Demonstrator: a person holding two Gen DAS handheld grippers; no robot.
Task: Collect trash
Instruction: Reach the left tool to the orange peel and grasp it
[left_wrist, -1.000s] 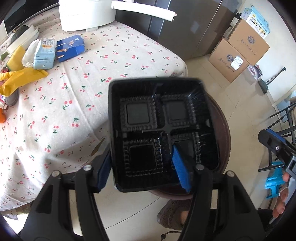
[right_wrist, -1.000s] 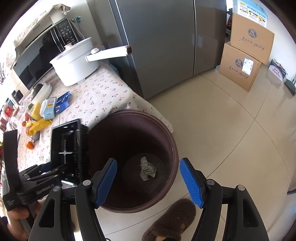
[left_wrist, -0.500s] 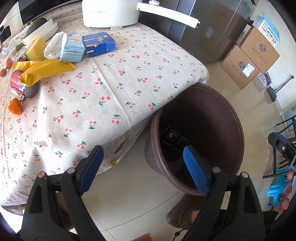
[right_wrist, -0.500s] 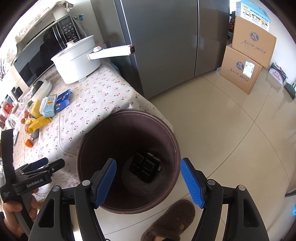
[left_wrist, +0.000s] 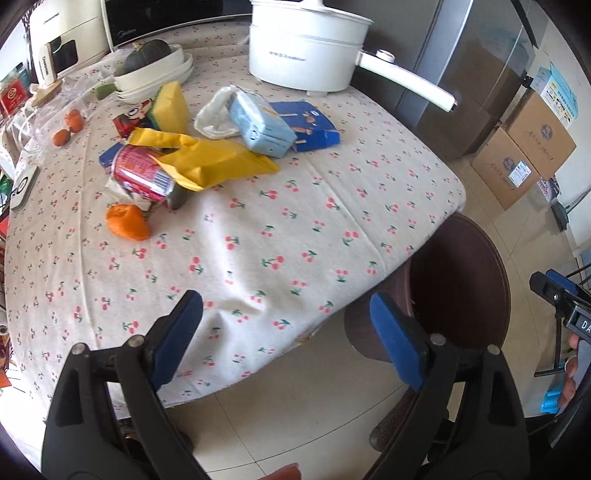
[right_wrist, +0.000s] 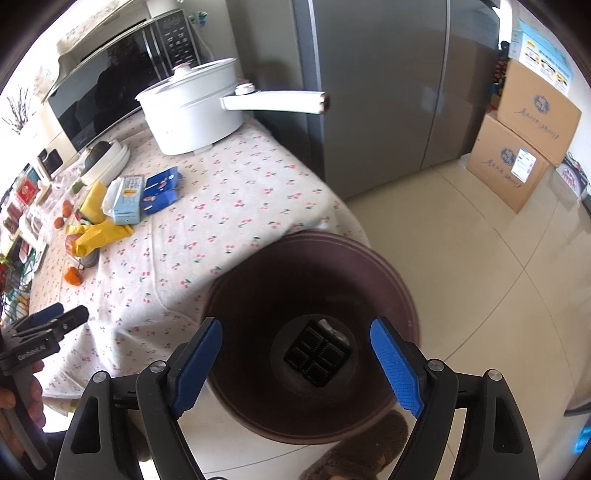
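Observation:
The brown trash bin (right_wrist: 402, 295) stands on the floor beside the table, and the black plastic tray (right_wrist: 317, 352) lies at its bottom. My right gripper (right_wrist: 295, 354) is open and empty above the bin. My left gripper (left_wrist: 284, 332) is open and empty over the table's near edge, with the bin (left_wrist: 480, 288) to its right. Trash lies on the cherry-print tablecloth (left_wrist: 295, 221): a yellow wrapper (left_wrist: 214, 158), a red can (left_wrist: 142, 173), orange peel (left_wrist: 127, 221), a light blue pack (left_wrist: 260, 123), a blue box (left_wrist: 308, 123).
A white electric pot (left_wrist: 306, 51) with a long handle stands at the table's back. A microwave (left_wrist: 166, 14) and white bowls (left_wrist: 155, 74) are behind. A grey fridge (right_wrist: 388, 85) and cardboard boxes (right_wrist: 524, 147) stand by the tiled floor. A brown slipper (right_wrist: 362, 454) lies by the bin.
My left gripper let go of the black tray, which dropped into the bin. The left gripper then swung left, from over the bin to over the table. The right gripper stayed over the bin.

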